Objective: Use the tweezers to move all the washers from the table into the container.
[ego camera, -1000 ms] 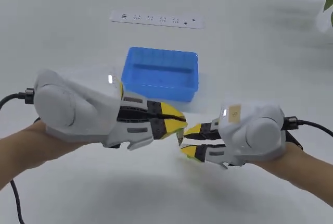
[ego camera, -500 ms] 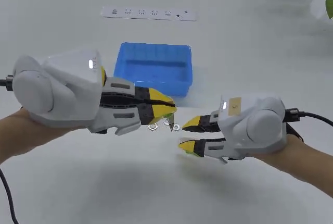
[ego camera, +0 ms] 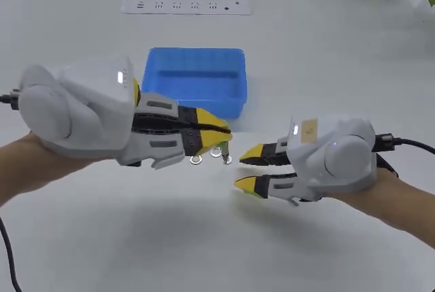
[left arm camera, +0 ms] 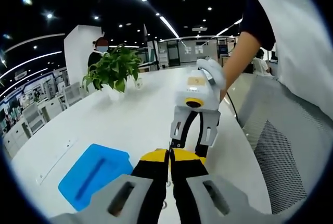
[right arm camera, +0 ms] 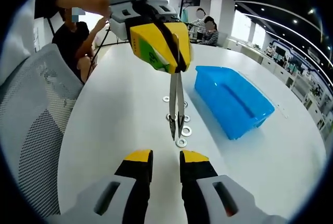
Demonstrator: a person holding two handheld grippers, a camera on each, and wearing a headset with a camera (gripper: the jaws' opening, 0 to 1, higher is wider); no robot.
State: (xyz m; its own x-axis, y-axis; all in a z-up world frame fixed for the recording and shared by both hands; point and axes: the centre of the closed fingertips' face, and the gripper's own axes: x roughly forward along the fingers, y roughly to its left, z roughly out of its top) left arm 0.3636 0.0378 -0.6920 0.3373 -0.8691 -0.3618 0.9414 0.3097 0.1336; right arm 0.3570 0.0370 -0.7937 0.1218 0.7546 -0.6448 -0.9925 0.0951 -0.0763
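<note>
Right gripper view, tweezers [right arm camera: 174,86] (tips down), washers [right arm camera: 181,142] beneath

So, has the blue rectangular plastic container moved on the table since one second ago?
No. The blue rectangular plastic container stays at the same spot in front of the long white power strip; only the camera shifted.

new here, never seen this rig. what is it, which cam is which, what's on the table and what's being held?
There is no robot arm: a person holds a two-jaw gripper in each hand. The head view comes from a headset camera looking down; each round view comes from a camera riding on one gripper. The left gripper is shut on tweezers, whose tips point down at several washers on the white table. The right gripper is open and holds nothing. A blue container sits behind them, and a power strip lies farther back.
</note>
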